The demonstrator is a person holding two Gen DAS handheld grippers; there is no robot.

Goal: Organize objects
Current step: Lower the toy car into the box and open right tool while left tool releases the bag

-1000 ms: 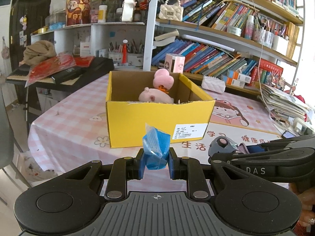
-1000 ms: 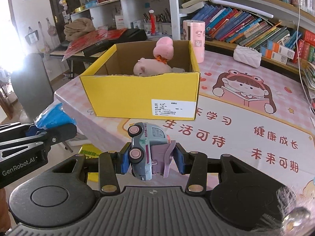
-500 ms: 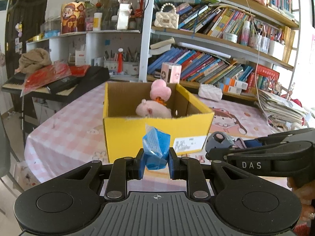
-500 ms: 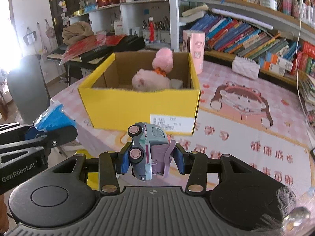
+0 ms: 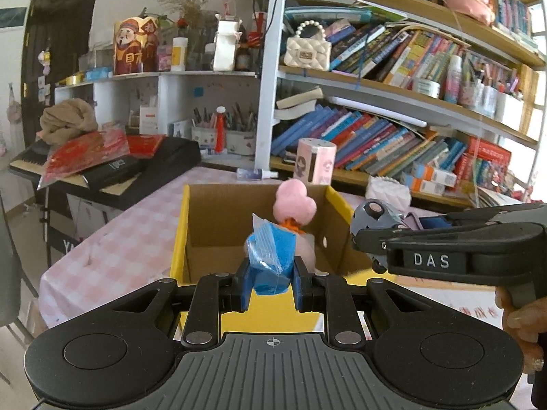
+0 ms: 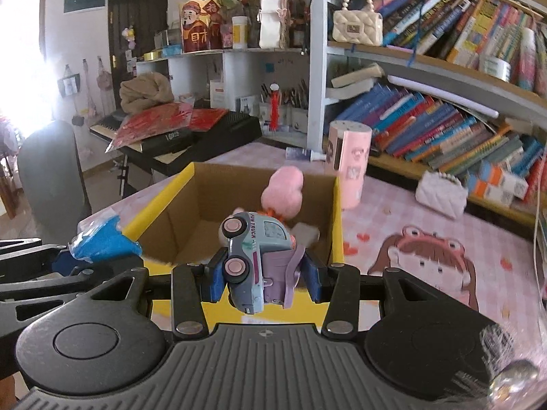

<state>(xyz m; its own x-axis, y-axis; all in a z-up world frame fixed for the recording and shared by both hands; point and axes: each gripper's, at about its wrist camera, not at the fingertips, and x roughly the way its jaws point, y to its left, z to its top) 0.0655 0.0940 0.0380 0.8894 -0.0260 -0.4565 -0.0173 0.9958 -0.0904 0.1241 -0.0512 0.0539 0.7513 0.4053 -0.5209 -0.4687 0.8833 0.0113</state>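
Now both loads nearer yellow box, above its front rim.

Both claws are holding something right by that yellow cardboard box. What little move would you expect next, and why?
Probably a short push forward over the yellow cardboard box, then letting go. The left gripper is shut on a blue plastic-wrapped packet, the right gripper on a pale blue toy truck, and both sit at the near rim. A pink plush toy already lies inside.
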